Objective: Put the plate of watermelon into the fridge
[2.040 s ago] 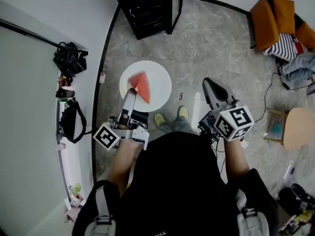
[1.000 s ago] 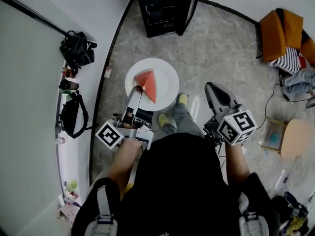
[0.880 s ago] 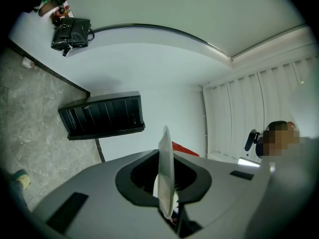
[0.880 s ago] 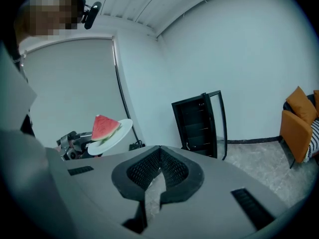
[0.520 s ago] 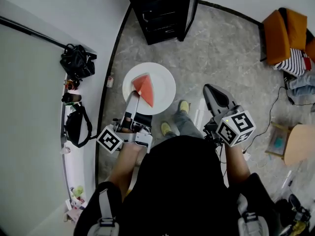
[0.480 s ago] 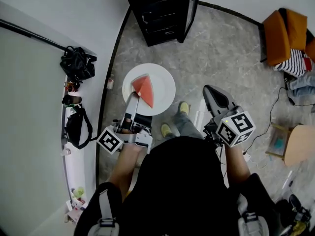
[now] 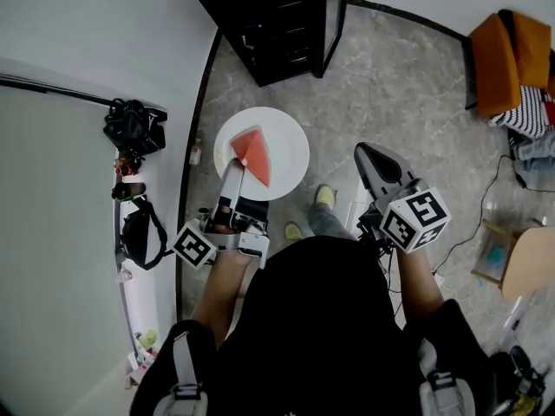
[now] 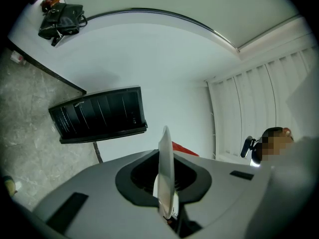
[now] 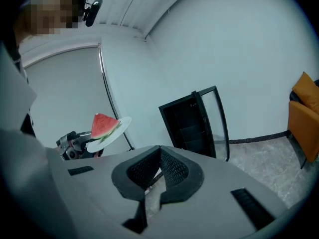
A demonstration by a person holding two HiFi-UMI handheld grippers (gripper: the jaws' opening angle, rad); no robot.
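A white plate [image 7: 282, 154] carries a red watermelon wedge [image 7: 251, 152] and is held level above the floor. My left gripper [image 7: 232, 170] is shut on the plate's near rim. In the left gripper view the plate [image 8: 165, 148] shows edge-on between the jaws, and a sliver of watermelon [image 8: 183, 149] shows behind it. The black fridge [image 7: 264, 16] stands ahead with its glass door [image 7: 334, 16] swung open. My right gripper [image 7: 375, 159] is shut and empty, to the right of the plate. Its own view shows the plate [image 9: 108, 132], the watermelon [image 9: 103, 123] and the fridge [image 9: 192, 126].
A black bag [image 7: 132, 124] and other small items sit on a ledge at the left. A small bottle [image 7: 196, 152] stands on the floor by the wall. The person's shoe [image 7: 324, 197] is below the plate. An orange chair [image 7: 507, 50] and a wooden stool [image 7: 531, 263] are at the right.
The fridge has come closer and larger in the head view as the person walks toward it. The plate stays held in the left gripper; the right gripper keeps its place.
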